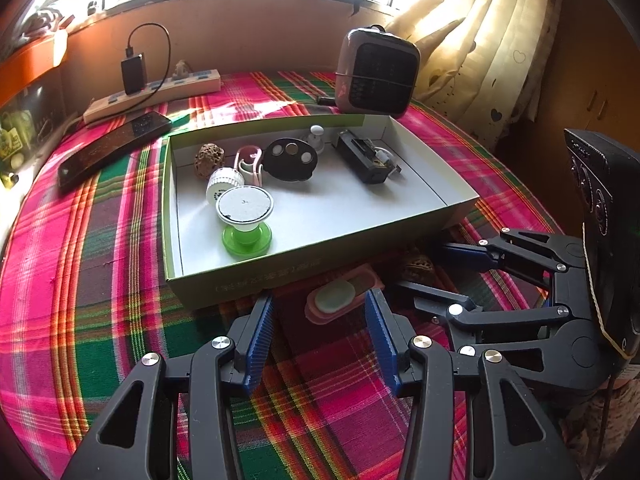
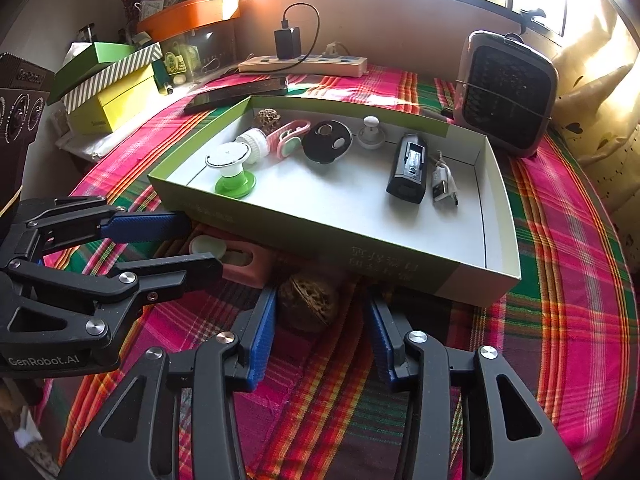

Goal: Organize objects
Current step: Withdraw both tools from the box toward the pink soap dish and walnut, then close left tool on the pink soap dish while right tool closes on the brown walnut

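A pink case (image 1: 340, 300) with a pale green oval piece on it lies on the plaid cloth before the open box (image 1: 280, 270). My left gripper (image 1: 320, 298) stands open, its tips on either side of the case (image 2: 244, 266), with a gap at the left pad. A brown walnut (image 2: 308, 302) lies right of the case, between the blue pads of my right gripper (image 2: 322, 300); the right pad stands clear of it, so that gripper is open. In the left wrist view the walnut (image 1: 418, 266) shows between the right gripper's (image 1: 416, 267) tips. The box (image 2: 360, 256) holds several small items.
In the box lie a green-and-white spool (image 1: 245, 216), a black disc (image 1: 291, 159), a black device (image 1: 362, 156) and another walnut (image 1: 206, 155). Behind it stand a small heater (image 1: 378, 72), a power strip (image 1: 160, 94) and a dark phone (image 1: 112, 146). Stacked boxes (image 2: 108, 88) sit at the far left.
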`<act>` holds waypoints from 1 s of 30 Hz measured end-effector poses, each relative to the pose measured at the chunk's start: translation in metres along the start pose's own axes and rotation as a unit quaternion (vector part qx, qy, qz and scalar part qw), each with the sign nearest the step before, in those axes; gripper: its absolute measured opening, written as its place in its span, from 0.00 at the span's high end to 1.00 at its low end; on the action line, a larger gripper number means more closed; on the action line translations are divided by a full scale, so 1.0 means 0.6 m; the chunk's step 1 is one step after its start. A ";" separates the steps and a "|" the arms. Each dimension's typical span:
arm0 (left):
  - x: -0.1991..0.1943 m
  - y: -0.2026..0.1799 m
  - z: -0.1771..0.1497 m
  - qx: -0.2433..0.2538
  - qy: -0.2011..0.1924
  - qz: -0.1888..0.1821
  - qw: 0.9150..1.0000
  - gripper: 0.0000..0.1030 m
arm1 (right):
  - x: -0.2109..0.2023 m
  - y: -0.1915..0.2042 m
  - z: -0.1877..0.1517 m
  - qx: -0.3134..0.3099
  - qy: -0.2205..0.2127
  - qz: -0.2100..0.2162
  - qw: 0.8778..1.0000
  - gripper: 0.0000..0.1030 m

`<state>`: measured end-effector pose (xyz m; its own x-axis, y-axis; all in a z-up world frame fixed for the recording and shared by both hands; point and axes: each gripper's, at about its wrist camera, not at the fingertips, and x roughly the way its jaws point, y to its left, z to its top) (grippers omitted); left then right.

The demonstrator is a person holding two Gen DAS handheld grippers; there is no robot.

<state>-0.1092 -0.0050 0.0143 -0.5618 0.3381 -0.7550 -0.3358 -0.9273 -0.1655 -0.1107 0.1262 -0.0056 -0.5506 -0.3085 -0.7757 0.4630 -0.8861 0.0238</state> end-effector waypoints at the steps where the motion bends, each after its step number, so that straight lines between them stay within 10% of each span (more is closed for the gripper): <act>1: 0.002 -0.001 0.001 0.001 0.000 0.000 1.000 0.57 | -0.001 0.001 0.000 -0.002 0.000 0.000 1.000 0.65; 30: 0.005 -0.067 -0.013 0.039 0.017 -0.025 0.999 0.57 | -0.029 -0.039 -0.022 0.028 -0.016 -0.013 0.999 0.69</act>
<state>-0.0916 0.0319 0.0138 -0.5171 0.3764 -0.7687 -0.4212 -0.8938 -0.1542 -0.1028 0.1566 -0.0008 -0.5846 -0.2955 -0.7556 0.4087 -0.9118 0.0403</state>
